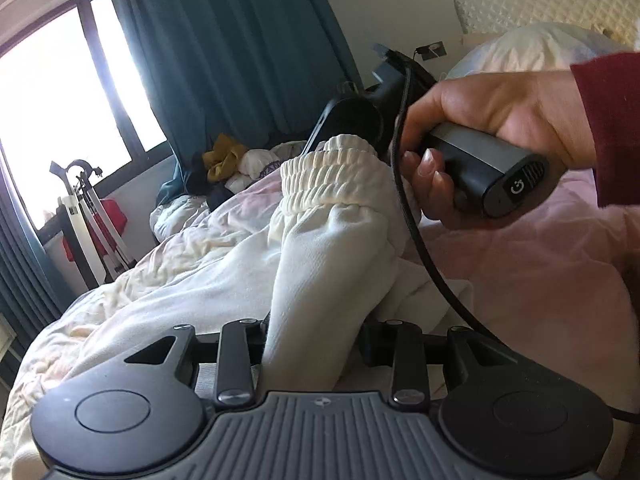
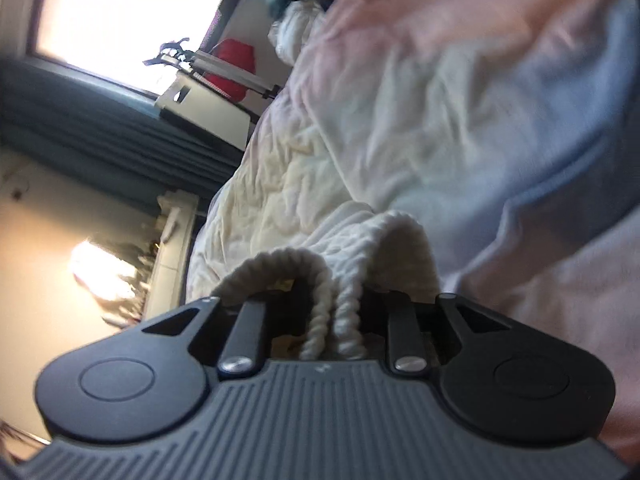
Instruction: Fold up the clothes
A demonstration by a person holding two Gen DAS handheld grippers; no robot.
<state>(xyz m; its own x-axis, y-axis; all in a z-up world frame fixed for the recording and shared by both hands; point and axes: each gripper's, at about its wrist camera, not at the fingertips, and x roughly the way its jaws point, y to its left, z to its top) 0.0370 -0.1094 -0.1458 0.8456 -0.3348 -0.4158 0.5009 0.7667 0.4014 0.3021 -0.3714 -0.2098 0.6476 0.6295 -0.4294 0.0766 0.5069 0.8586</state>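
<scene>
You are holding the cream fleece trousers with a ribbed elastic waistband [image 1: 328,240] above the pink quilted bed [image 1: 540,280]. The left hand-held gripper [image 1: 316,344] is clamping the fabric; the right hand-held gripper [image 2: 332,332] is clamping the waistband. Judged next: lay flat, align edges.

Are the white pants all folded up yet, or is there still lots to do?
Not yet. Nothing looks folded so far. The white pants are in hand: the left tongs hold one part, and the right tongs pinch the stretchy waistband bunched double. They hang over the bed. Still left: laying them flat and folding them, then the pile of clothes by the curtain.
</scene>
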